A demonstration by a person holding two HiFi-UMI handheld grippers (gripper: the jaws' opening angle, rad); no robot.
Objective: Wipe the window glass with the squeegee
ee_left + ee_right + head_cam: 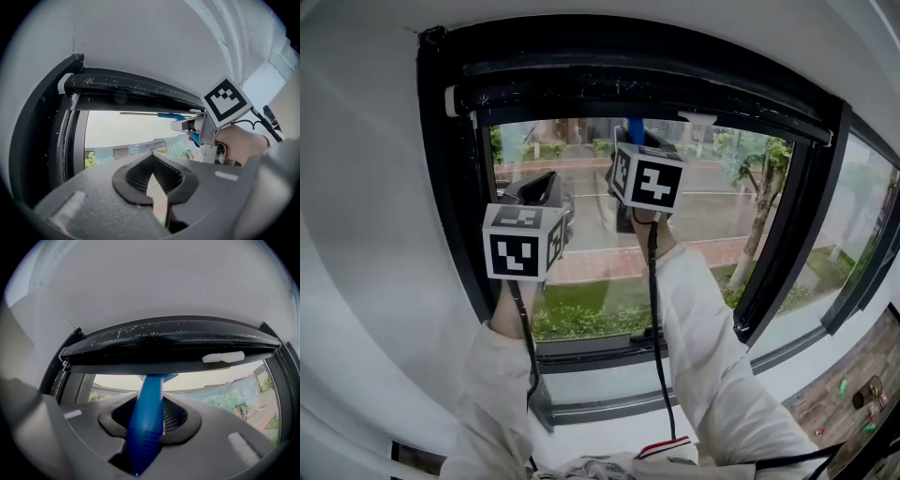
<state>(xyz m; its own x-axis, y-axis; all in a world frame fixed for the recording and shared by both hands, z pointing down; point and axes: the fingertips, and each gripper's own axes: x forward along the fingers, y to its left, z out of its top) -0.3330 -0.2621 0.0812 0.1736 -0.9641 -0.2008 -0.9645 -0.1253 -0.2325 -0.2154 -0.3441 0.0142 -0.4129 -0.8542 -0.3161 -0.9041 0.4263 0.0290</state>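
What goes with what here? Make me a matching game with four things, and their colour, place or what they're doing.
Things:
1. squeegee
2. left tool
3. window frame
4. trees

Match with:
A. black
B. shut, holding nothing
C. outside, behind the glass
D. gripped in the right tool

Pairs: 1-D, 2-B, 3-A, 4-C

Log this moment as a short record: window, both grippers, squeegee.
window glass: set in a black frame; street and trees show outside
left gripper: jaws together, nothing between them
right gripper: shut on the blue handle of the squeegee
squeegee blade: level, near the top edge of the window glass; contact cannot be told
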